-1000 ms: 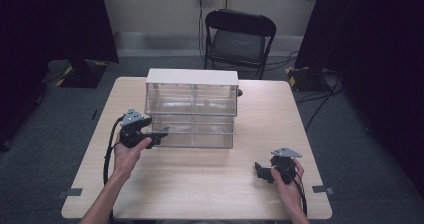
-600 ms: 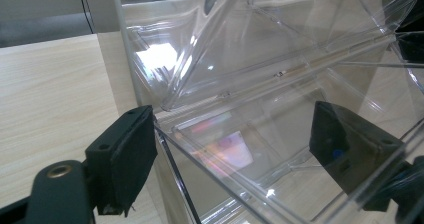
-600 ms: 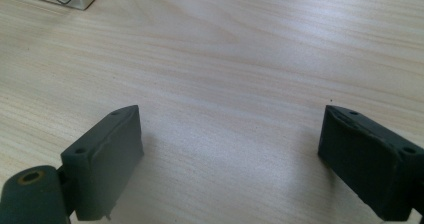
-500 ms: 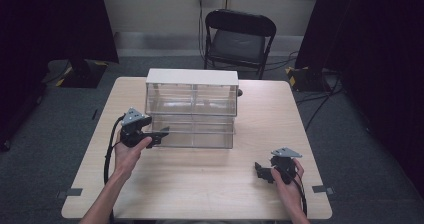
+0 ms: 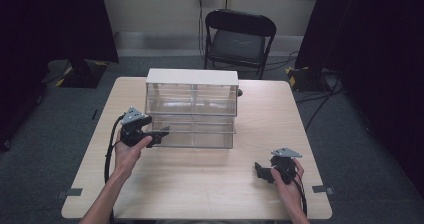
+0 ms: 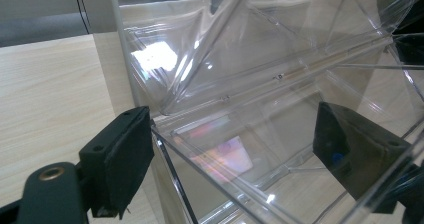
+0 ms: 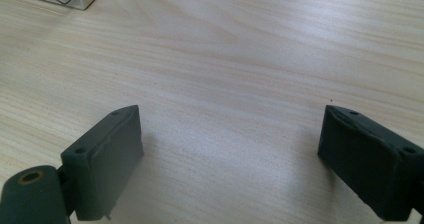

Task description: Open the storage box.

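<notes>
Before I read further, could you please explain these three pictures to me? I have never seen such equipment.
A person sits at a wooden table and holds a hand tool with a two-jaw claw in each hand. One camera looks down from above; one rides on each claw. On the table stands a clear plastic drawer cabinet. The left claw is at its lower left drawer; its jaws have just been opening and now stand either side of the drawer's edge without pressing it. The right claw is open over bare table, holding nothing.
</notes>
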Demonstrator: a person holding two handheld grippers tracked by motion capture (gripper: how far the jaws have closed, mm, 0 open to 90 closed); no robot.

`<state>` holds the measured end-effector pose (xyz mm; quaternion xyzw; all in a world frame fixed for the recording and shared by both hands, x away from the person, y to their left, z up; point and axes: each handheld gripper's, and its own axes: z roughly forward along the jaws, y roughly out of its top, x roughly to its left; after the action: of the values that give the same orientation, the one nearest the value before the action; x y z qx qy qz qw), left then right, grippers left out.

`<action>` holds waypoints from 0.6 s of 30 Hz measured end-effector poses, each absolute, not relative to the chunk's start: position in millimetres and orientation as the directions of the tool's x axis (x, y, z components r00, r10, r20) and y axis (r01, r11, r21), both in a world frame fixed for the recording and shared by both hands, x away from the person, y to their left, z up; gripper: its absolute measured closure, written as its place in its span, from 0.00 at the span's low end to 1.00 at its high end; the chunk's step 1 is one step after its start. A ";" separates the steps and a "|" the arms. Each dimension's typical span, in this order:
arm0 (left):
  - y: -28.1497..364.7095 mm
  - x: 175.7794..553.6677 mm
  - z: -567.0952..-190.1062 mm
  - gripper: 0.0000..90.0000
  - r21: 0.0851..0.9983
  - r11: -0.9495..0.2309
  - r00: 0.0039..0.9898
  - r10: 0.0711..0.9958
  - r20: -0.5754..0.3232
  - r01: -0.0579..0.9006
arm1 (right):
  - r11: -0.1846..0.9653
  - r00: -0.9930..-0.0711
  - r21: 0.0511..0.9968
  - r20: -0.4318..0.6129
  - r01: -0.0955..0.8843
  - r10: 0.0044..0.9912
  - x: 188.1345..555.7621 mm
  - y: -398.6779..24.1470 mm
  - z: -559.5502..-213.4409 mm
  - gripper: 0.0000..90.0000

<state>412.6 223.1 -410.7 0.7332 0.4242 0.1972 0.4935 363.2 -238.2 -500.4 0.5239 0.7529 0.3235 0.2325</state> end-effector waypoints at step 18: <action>222.3 414.0 -403.5 0.17 0.895 -0.162 0.572 0.811 -0.119 0.416 | 0.242 -0.343 0.731 -0.011 0.638 0.939 363.2 -238.3 -500.4 0.11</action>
<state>414.0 222.3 -403.5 0.7355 0.4173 0.1996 0.4950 363.2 -238.3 -500.4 0.5238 0.7529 0.3236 0.2325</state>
